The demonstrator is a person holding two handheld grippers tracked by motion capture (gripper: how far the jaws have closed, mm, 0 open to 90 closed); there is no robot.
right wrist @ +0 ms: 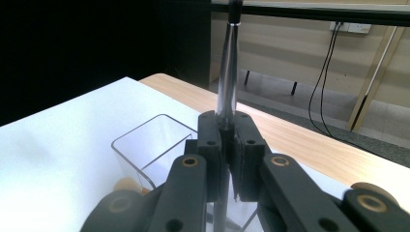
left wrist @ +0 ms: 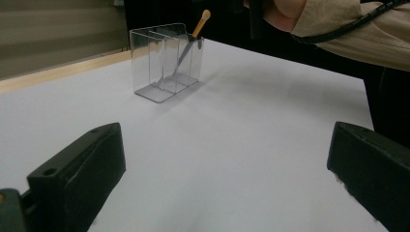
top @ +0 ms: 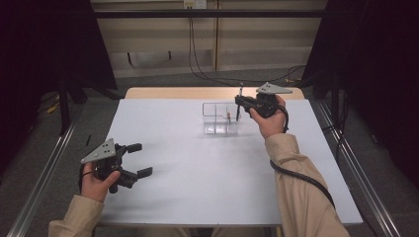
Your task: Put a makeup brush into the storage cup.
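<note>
A clear divided holder (top: 220, 118) stands on the white table (top: 197, 177), right of centre and toward the back. An orange-handled tool (left wrist: 199, 25) leans inside the holder (left wrist: 164, 63). My right gripper (top: 239, 102) hovers over the holder's right end, shut on a slim grey pen (top: 240, 90) held upright. In the right gripper view the pen (right wrist: 228, 63) rises between the closed jaws of that gripper (right wrist: 227, 145), with the holder's rim (right wrist: 145, 140) below. My left gripper (top: 141, 159) rests near the front left of the table, open and holding nothing (left wrist: 227, 169).
A wooden strip (top: 197, 93) runs along the table's far edge. Black cables (top: 212, 74) trail over the floor behind it. Metal rails (top: 44, 173) flank the table on both sides, and dark curtains close off left and right.
</note>
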